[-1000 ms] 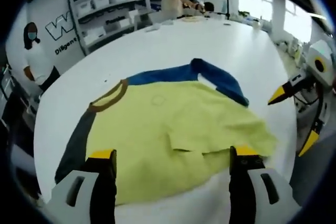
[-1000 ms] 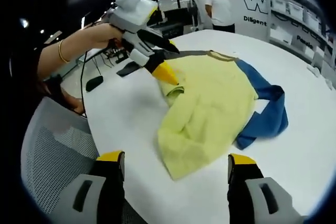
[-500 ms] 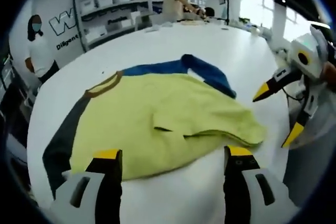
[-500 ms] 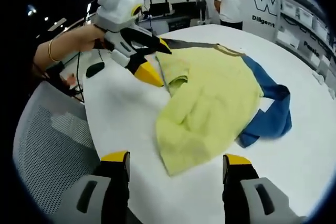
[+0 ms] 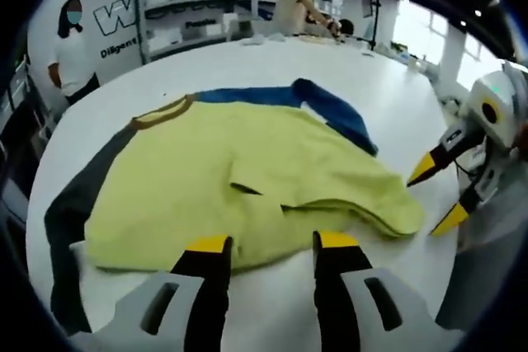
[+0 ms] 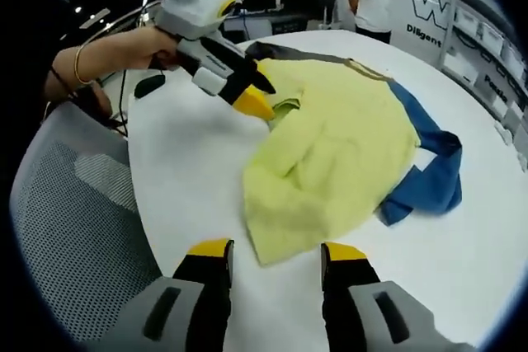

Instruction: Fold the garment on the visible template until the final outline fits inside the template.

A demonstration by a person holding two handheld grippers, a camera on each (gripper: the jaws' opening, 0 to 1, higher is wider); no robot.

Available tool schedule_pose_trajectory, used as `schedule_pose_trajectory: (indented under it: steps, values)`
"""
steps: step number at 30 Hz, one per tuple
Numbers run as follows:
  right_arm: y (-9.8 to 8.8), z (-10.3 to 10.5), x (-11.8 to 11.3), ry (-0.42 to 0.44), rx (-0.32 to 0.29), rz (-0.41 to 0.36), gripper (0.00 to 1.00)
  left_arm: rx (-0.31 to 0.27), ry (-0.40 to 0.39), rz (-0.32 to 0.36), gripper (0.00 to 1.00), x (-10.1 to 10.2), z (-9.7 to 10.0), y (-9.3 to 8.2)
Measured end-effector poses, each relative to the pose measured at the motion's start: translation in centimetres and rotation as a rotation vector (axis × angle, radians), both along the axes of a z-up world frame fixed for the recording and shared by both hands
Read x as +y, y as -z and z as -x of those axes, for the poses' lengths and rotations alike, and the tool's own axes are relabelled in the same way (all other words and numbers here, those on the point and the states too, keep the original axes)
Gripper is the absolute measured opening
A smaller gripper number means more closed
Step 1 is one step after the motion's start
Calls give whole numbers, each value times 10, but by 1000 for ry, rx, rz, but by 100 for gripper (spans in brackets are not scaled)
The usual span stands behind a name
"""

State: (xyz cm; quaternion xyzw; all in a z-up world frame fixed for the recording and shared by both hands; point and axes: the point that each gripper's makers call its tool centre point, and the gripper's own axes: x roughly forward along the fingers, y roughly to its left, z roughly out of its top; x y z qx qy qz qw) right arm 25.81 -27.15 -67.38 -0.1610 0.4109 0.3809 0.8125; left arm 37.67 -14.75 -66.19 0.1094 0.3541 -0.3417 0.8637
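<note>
One garment, yellow body with a blue sleeve and a dark grey sleeve, lies spread across the white worktop, and it is far from folded. Its near hem is bunched into a thick, layered corner, and a small flap stands up in the middle of the yellow panel. No template outline is clear to me on the worktop in either view.

Now the change: over the last second both claws have narrowed. In the left gripper view the left claw sat with its jaws wide apart a moment ago; now they have drawn in to a slim gap, hovering just over the yellow hem and holding nothing. Same story in the right gripper view: the right claw has pulled its jaws closer together, empty, poised just short of the nearest yellow corner.

The right gripper view also shows the left claw from outside, held by a hand wearing a bracelet, with its yellow tips right at the rumpled far edge of the cloth. It has dropped closer to the fabric than it was half a second back.

My read: both claws are lining up for a pinch at opposite ends of the hem, so the first real fold is about to begin. Shelving and people stand in the background.
</note>
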Motion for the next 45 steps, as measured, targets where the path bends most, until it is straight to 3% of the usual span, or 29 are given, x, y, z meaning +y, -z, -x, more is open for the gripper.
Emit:
schedule_pose_trajectory:
  steps: [5, 10, 15, 20, 22, 24, 30, 34, 45]
  values:
    - [4, -1, 0, -6, 0, 13, 33, 4, -6, -11, 28, -1, 1, 3]
    - [6, -2, -1, -13, -7, 24, 28, -10, 2, 4, 13, -2, 4, 2]
    - [8, -6, -3, -11, -24, 39, 21, 11, -3, 14, 12, -1, 8, 10]
    - [8, -9, -4, -2, -43, 49, 13, -12, 49, -34, 17, -5, 13, 12]
    - [8, -9, -4, -7, -46, 56, 6, -56, 54, -86, 12, -1, 10, 11]
    - [9, -8, -4, -14, -46, 62, 0, -53, 57, -78, 11, -2, 11, 11]
    - [4, -7, -1, -6, -27, 26, 0, -58, 38, -33, 1, 1, 11, 5]
    - [-5, -6, 3, 37, -2, -44, 0, -53, 37, -14, 1, 3, 14, 0]
    - [-20, 3, -5, 79, 32, -70, 0, -28, 82, 38, 1, 28, 37, -28]
